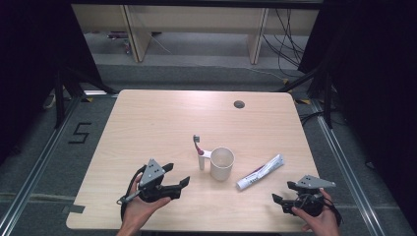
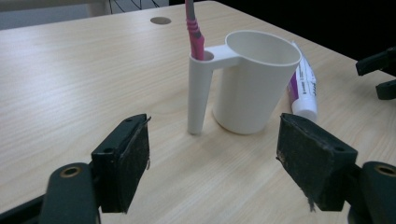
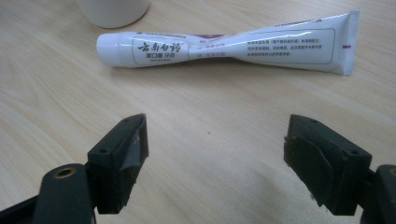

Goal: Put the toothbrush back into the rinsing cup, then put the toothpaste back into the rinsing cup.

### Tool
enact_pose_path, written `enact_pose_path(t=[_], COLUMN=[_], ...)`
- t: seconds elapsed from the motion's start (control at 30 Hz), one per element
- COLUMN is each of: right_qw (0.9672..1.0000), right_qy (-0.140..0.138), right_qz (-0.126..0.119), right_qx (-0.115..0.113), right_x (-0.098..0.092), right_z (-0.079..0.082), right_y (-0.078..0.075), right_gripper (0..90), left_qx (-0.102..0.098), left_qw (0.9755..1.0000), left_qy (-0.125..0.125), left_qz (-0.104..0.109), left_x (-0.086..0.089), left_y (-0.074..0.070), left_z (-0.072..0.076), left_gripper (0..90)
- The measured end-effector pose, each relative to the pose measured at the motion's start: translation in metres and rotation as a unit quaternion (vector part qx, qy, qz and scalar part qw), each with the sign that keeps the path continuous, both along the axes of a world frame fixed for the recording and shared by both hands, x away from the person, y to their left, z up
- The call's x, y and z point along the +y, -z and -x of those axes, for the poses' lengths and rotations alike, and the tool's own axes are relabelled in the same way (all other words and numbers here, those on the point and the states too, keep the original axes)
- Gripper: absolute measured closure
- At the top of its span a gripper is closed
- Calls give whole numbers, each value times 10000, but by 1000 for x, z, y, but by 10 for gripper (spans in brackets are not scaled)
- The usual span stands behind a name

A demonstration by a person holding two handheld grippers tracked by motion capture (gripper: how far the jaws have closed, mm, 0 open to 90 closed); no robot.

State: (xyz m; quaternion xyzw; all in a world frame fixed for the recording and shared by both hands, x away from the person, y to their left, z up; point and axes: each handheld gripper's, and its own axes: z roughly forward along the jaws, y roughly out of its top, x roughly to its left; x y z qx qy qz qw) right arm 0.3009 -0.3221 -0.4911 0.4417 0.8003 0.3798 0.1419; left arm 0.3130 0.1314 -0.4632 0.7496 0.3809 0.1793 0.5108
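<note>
From the high view: left gripper [image 1: 180, 176] spread wide and empty near the front edge of the table [image 1: 147, 118], aimed at the white cup [image 1: 222, 163] standing mid-table with the pink toothbrush [image 1: 197, 145] upright in its side holder; right gripper [image 1: 282, 192] also spread and empty at the front right corner, facing the toothpaste tube [image 1: 260, 171] lying just right of the cup. Plenty of bare wood behind and to the left of the cup, little between the tube and the right edge, so better to lift than to drag sideways there. From the left gripper view: jaws standing far apart with nothing between them, cup [image 2: 256, 79] and its slim holder [image 2: 199, 88] straight ahead and near, toothbrush [image 2: 194, 29] rising from the holder, tube [image 2: 302, 88] touching or nearly touching the cup's far side (hard to tell which). Probably best to approach low and level, keep clear of the holder stem, and close on the cup wall or the brush handle squarely to avoid tipping. From the right gripper view: jaws wide apart, empty, the tube [image 3: 224, 46] lying crosswise just ahead, cap end to the left beside the cup's base [image 3: 113, 10]. Likely safest to pinch the fuller part near the cap, not the twisted middle, and to rise before travelling.
</note>
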Motion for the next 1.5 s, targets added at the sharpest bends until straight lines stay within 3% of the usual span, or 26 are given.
enact_pose_path(t=[0.27, 0.3, 0.37, 0.4, 0.53, 0.9, 0.93, 1.0, 1.03, 1.13, 1.2, 1.27, 1.33, 1.37, 1.43, 1.5], right_qw=[10000, 9999, 9999, 10000, 9999, 9999, 9999, 9997, 9999, 9997, 9997, 9999, 9996, 9998, 9992, 9991], right_qy=[10, -73, -61, 13, -53, -73, -96, -122, -90, -162, -155, -123, -192, -156, -254, -284], right_qz=[-5, 97, 91, -16, 90, 37, 43, 71, -2, 126, 85, -50, 30, -82, -103, -170], right_qx=[14, -111, -109, 12, -60, -70, -82, -193, -128, -112, -166, -102, -219, -124, -285, -256], right_x=[0, -2, -2, -1, -2, -2, -2, -1, 1, 0, 0, 3, 2, 5, 8, 11], right_z=[0, -1, -1, 1, 1, 2, 2, 2, 3, 2, 2, 4, 2, 3, 0, 1], right_y=[0, 0, 0, 0, 0, -1, -1, -1, -1, 0, -1, -2, -2, -3, -6, -11], right_gripper=[224, 224, 224, 223, 220, 210, 205, 184, 172, 159, 161, 170, 180, 198, 292, 358], left_qx=[156, 177, 214, 267, 344, 459, 491, 523, 561, 577, 574, 600, 557, 571, 563, 565], left_qw=[9998, 9997, 9997, 9995, 9991, 9984, 9978, 9977, 9972, 9959, 9961, 9954, 9949, 9954, 9947, 9938], left_qy=[60, 62, 60, 54, 115, 160, 152, 153, 154, 205, 222, 296, 337, 281, 325, 351], left_qz=[-104, -125, -136, -158, -217, -287, -408, -395, -477, -661, -634, -683, -765, -721, -792, -887], left_x=[1, 2, 2, 2, 1, 3, 5, 5, 5, 5, 4, 2, 2, 0, -1, 0], left_y=[12, 14, 15, 17, 20, 29, 31, 34, 35, 38, 39, 40, 40, 40, 42, 42], left_z=[10, 11, 12, 14, 18, 28, 30, 31, 32, 33, 34, 38, 38, 40, 40, 40], left_gripper=[231, 230, 230, 230, 222, 216, 215, 215, 215, 215, 215, 215, 215, 215, 216, 217])
